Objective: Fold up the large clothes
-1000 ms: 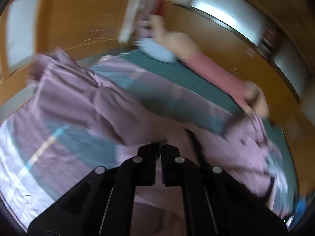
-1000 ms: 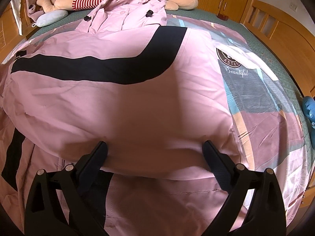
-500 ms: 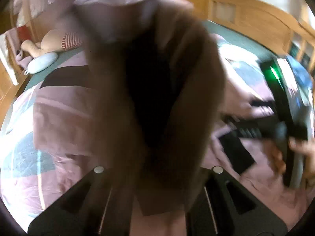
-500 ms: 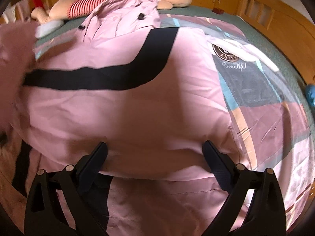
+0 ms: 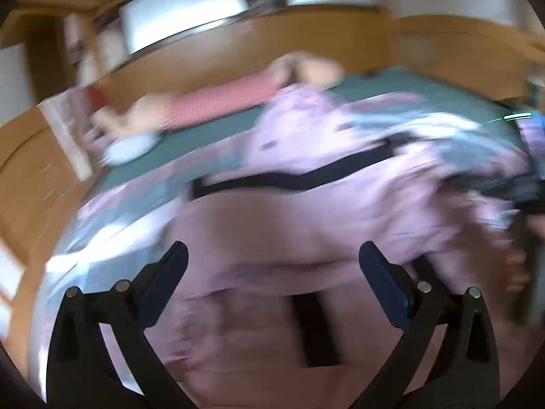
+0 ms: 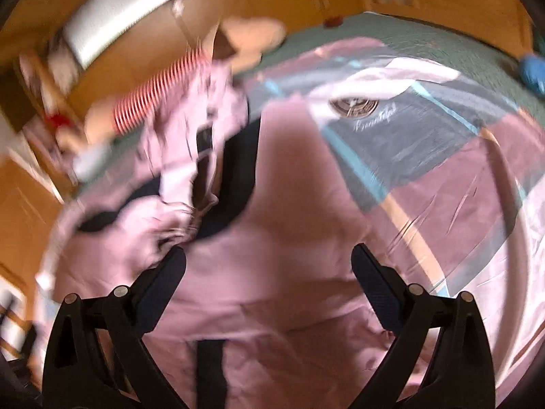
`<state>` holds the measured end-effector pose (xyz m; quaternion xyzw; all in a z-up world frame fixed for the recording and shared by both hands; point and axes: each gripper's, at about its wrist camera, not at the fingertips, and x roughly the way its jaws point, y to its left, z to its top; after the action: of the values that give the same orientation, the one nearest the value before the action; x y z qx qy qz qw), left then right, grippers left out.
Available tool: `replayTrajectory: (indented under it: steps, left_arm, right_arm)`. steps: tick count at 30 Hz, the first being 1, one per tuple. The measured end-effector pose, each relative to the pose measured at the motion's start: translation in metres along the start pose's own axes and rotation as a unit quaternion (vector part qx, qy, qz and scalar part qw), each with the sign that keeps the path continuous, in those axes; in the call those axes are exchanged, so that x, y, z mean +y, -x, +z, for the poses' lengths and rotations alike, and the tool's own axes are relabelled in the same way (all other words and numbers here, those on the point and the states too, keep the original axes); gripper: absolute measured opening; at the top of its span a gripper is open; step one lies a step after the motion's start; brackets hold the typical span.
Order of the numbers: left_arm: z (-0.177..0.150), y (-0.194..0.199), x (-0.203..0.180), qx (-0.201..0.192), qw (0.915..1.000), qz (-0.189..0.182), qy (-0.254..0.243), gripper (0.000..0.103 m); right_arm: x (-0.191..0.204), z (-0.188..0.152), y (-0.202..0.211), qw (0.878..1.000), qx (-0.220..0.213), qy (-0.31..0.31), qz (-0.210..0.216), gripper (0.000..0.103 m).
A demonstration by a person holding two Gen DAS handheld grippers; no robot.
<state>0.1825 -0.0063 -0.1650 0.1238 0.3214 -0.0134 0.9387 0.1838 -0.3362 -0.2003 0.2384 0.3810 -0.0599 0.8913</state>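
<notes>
A: What is nearest in the left wrist view?

B: At the bottom of the frame, the left gripper (image 5: 272, 262). Its jaws have just been opening and now stand wide apart. Nothing is between them; the pink coat (image 5: 306, 225) lies under and beyond them, not pinched.

A: And the right one?

B: The right gripper (image 6: 269, 266) is also at the bottom of its frame, jaws wide apart. The pink cloth fills the gap behind them, but the pads do not press on it, so it holds nothing.

A: Where is the coat then?

B: It is spread on the bed cover (image 6: 442, 177), through the middle of both frames. A black band (image 5: 299, 177) runs across it in the left view. In the right view a bunched sleeve (image 6: 184, 156) lies at middle left on top of the coat.

A: What is at the right edge of the left view?

B: A dark device with a hand (image 5: 521, 269) on it, but it is too blurred to say more.

A: And farther away?

B: A plush toy (image 6: 153, 102) with red and white stripes lies at the upper left, near the wooden wall (image 5: 306, 44). A blue thing (image 6: 531, 71) is at the upper right edge of the right view.
</notes>
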Motion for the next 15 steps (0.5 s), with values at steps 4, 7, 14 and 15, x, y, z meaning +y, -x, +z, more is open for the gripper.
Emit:
replayTrajectory:
  steps: [4,7,14,15]
  left_arm:
    - [-0.006,-0.042,0.049,0.080,0.9929,0.057,0.067,0.101]
    - [-0.013,-0.063,0.082,0.124,0.9829,0.082,0.109,0.101]
    - [-0.029,-0.097,0.132,0.183,0.9542,0.039,0.234,0.101]
    - [-0.030,-0.095,0.134,0.179,0.9546,0.046,0.234,0.101]
  right_arm:
    - [-0.016,0.006,0.005,0.994,0.018,-0.062,0.087,0.098]
    - [-0.007,-0.001,-0.008,0.982,0.071,-0.070,0.159,0.102]
    - [0.048,-0.031,-0.038,0.971,0.164,0.031,0.171,0.005]
    - [0.048,-0.028,-0.033,0.974,0.145,0.030,0.169,0.002]
